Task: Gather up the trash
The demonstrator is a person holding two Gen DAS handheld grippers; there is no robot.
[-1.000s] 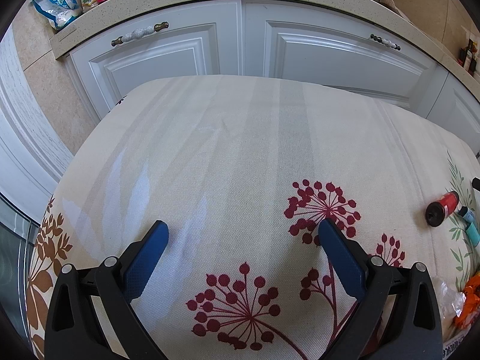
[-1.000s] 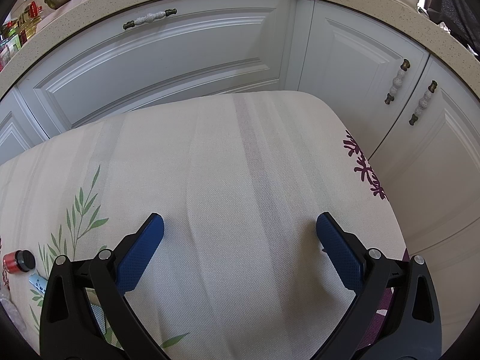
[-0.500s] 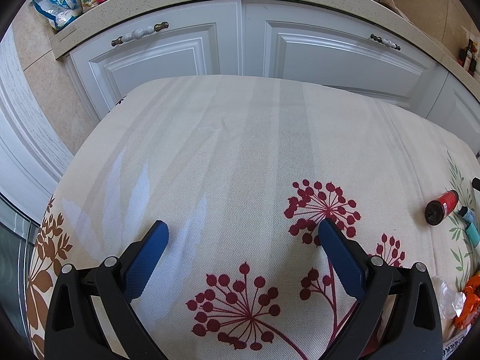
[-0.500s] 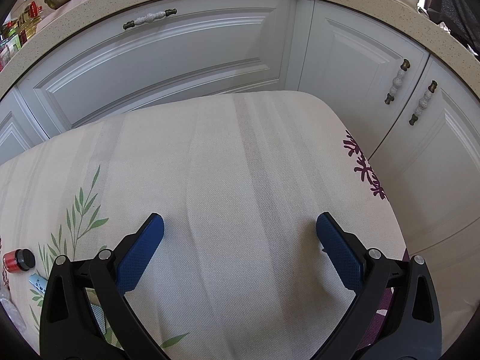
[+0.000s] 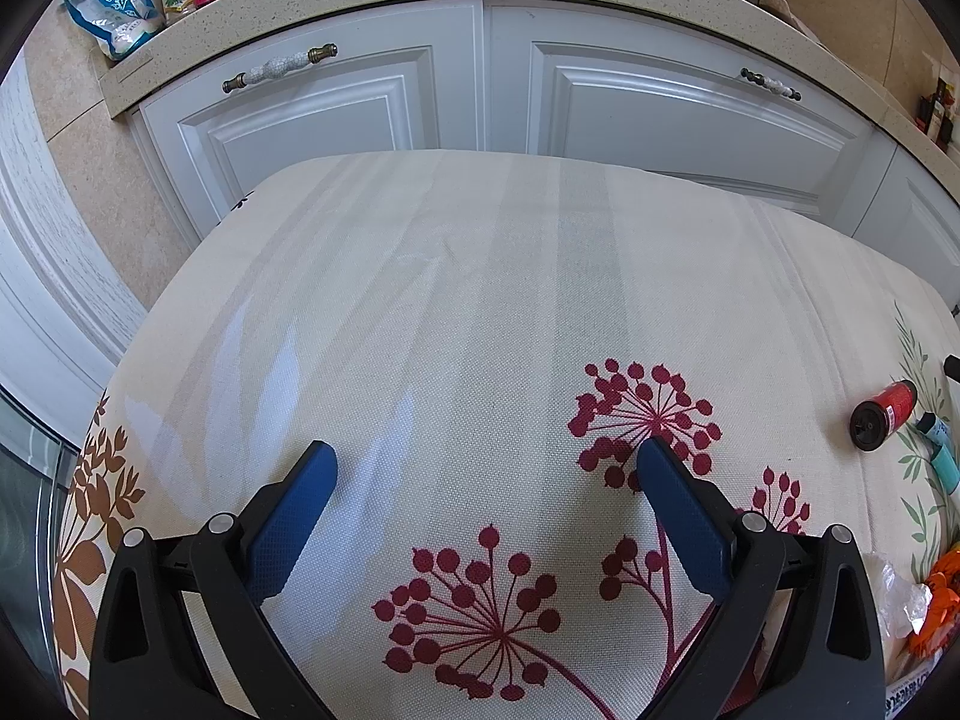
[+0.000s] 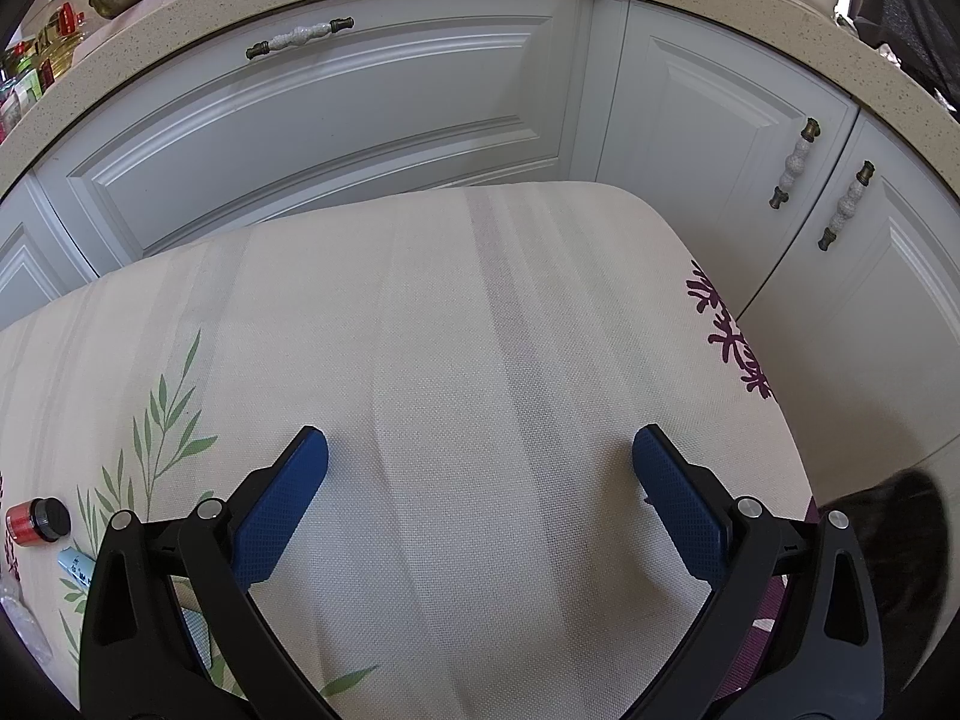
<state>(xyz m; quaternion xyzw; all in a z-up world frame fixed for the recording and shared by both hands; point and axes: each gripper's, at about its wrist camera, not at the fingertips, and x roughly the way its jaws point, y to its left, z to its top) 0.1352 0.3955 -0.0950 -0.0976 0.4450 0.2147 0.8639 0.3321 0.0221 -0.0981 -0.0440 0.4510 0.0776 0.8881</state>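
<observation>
A small red bottle w/ black cap is seen lying on its side on the floral-cloth tabletop, a teal tube just beside it; both lie well right of the left claw and left of the right claw. Both claws are spread wide, nothing gripped

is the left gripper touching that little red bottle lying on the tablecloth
Apart. The left wrist view shows the left gripper open over bare tablecloth, with a clear stretch of cloth between its right finger and the red bottle.
</observation>
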